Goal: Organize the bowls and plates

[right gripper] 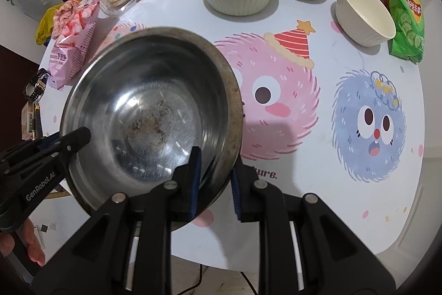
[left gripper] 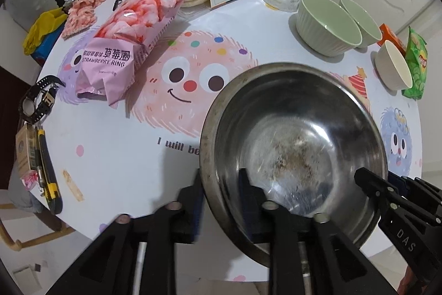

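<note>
I have steel bowl (left gripper: 292, 145) rim between both jaws, pads apart from metal; bowl rests on table (left gripper: 124, 157), ready for stacking.

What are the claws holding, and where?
The steel bowl, at its rim, on opposite sides. The left claw looks loose around the rim; whether the right claw pinches it, I can't tell.

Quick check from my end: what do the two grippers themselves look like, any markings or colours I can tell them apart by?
Both are matte black plastic with silver pivot pins and blue pads on the fingers. The left gripper carries white "GenRobot.AI" lettering on its side; the right gripper shows white letters "DAS". A bare hand grips the left handle; no sleeve is visible.
</note>
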`<move>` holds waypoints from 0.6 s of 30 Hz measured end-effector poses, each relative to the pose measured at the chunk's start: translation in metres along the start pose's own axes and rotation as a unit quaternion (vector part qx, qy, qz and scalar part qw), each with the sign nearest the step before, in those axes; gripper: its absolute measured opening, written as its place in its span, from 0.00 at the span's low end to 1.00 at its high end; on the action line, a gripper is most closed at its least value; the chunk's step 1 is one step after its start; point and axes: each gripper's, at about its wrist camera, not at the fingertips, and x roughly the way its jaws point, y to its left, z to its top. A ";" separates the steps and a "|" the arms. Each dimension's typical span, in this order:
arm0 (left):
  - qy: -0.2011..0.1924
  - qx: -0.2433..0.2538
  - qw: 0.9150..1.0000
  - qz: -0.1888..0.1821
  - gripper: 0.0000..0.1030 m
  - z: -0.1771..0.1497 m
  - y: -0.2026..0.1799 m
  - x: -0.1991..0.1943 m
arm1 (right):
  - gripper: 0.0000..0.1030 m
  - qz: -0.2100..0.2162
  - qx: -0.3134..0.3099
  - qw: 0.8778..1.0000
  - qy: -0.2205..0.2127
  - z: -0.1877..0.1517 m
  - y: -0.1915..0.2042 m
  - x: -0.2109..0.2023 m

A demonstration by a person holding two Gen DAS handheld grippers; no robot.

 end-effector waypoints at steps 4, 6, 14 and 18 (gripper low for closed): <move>-0.008 0.006 1.000 0.008 0.50 -0.002 0.000 0.000 | 0.30 -0.008 -0.011 1.000 -0.001 -0.003 0.004 0.000; -0.009 0.009 1.000 0.008 0.62 -0.003 0.000 0.000 | 0.39 -0.011 -0.006 1.000 0.003 -0.004 0.003 0.001; -0.021 0.014 1.000 0.003 0.84 -0.005 0.000 -0.007 | 0.84 -0.009 0.005 1.000 -0.009 -0.012 -0.007 -0.008; -0.024 0.011 1.000 -0.004 0.96 -0.001 -0.002 -0.010 | 0.98 -0.010 0.018 1.000 -0.019 -0.011 -0.018 -0.016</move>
